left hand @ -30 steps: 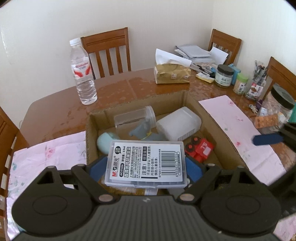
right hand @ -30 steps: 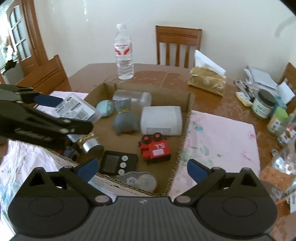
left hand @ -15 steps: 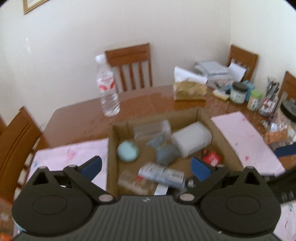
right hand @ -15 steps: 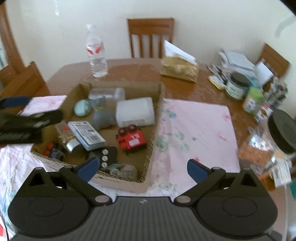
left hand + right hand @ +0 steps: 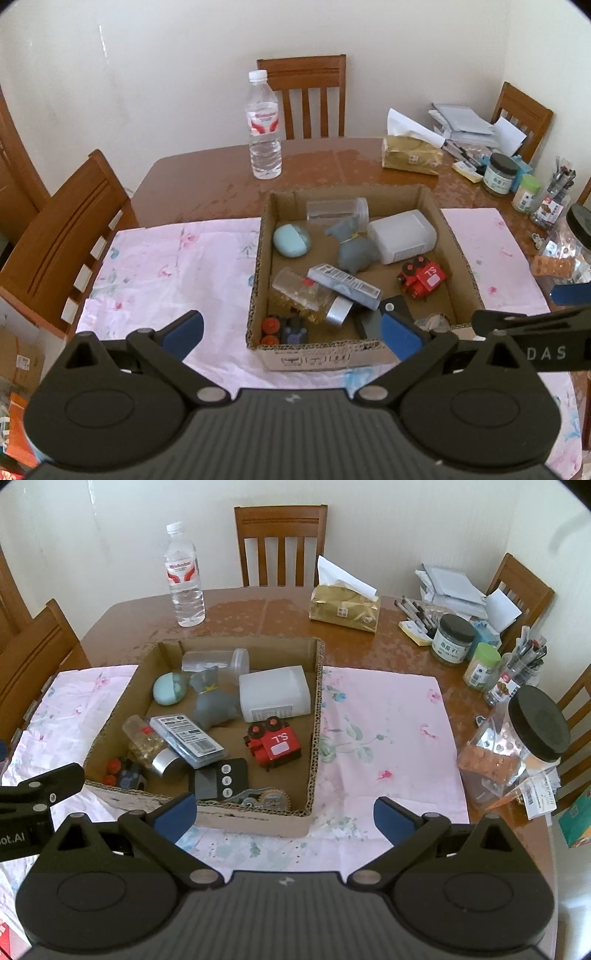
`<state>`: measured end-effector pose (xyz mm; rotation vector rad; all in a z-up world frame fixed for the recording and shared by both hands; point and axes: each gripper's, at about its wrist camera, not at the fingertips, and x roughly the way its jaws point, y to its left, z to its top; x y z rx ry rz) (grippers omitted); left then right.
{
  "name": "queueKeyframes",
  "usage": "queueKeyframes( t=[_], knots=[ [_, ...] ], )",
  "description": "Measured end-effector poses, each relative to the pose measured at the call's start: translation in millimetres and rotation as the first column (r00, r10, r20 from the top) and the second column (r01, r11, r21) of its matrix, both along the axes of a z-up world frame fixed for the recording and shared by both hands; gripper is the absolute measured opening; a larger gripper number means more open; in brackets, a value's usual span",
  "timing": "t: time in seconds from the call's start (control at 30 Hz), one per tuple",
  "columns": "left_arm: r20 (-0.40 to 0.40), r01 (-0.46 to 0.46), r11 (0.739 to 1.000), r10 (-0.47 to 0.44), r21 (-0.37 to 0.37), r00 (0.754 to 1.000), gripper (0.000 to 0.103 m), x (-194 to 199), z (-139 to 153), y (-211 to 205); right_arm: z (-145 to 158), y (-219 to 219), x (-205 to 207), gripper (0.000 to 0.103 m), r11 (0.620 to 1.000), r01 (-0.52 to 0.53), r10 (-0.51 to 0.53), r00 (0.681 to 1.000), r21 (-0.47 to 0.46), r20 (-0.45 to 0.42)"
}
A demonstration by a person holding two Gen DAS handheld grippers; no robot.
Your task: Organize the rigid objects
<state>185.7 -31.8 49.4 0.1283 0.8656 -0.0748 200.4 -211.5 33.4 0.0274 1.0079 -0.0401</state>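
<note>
From the left wrist: left gripper (image 5: 291,334) spread wide and empty, pulled back near the cardboard box (image 5: 317,360); barcoded case (image 5: 343,285), clamped a second ago, now lying inside across the clear jar (image 5: 301,293). From the right wrist: right gripper (image 5: 282,818) likewise wide open, holding nothing, hovering short of the box's near wall; probably the last item stowed

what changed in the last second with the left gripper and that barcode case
The left gripper let go of the clear barcode case, which now lies in the cardboard box across the bead jar; the gripper opened and drew back. The right gripper stayed open; the red toy train did not move.
</note>
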Motion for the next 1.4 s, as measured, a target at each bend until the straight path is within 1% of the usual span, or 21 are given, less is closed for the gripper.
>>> queueKeyframes(
  t=[0.3, 0.6, 1.0, 1.4],
  knots=[
    [-0.031, -0.012, 1.000, 0.012, -0.006, 0.999, 0.102, 1.3, -2.7, 3.1, 3.9, 6.8, -3.0, 0.103, 1.000, 0.004, -0.004, 1.000, -0.010, 0.009],
    [-0.032, -0.006, 1.000, 0.006, -0.008, 0.999, 0.102, 1.2, -2.1, 2.9, 4.5, 6.4, -2.7, 0.103, 1.000, 0.011, -0.011, 1.000, -0.011, 0.013],
    [-0.035, -0.028, 1.000, 0.028, -0.011, 0.999, 0.102, 0.9, 0.0, 6.4, 4.8, 7.5, -3.4, 0.103, 1.000, 0.017, -0.016, 1.000, -0.012, 0.021],
    [-0.036, -0.027, 1.000, 0.026, -0.014, 0.999, 0.102, -0.5, 1.1, 6.5, 6.2, 8.5, -4.7, 0.103, 1.000, 0.017, -0.016, 1.000, -0.016, 0.023]
  ],
)
